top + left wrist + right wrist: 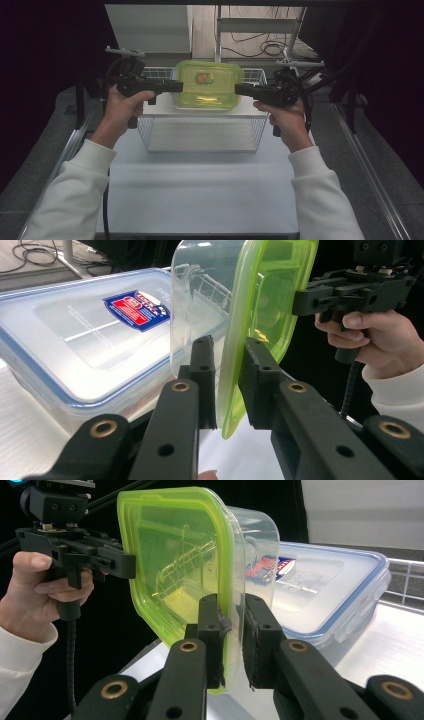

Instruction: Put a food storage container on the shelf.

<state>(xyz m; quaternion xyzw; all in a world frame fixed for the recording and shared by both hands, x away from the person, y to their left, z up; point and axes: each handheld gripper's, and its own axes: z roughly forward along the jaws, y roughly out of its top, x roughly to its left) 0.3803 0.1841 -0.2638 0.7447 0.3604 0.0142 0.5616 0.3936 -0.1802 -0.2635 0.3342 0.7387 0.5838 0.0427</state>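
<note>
Both grippers, left (227, 385) and right (232, 640), pinch only the box's (209, 85) green lid rim between them, so the clear tub could unclip and drop.

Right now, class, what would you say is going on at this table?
A person holds a clear container with a green lid between two handheld grippers. The left gripper clamps one edge of the lid and the right gripper clamps the opposite edge. The container hangs above a white wire basket, in front of a larger blue-rimmed box that rests on the surface behind.
</note>
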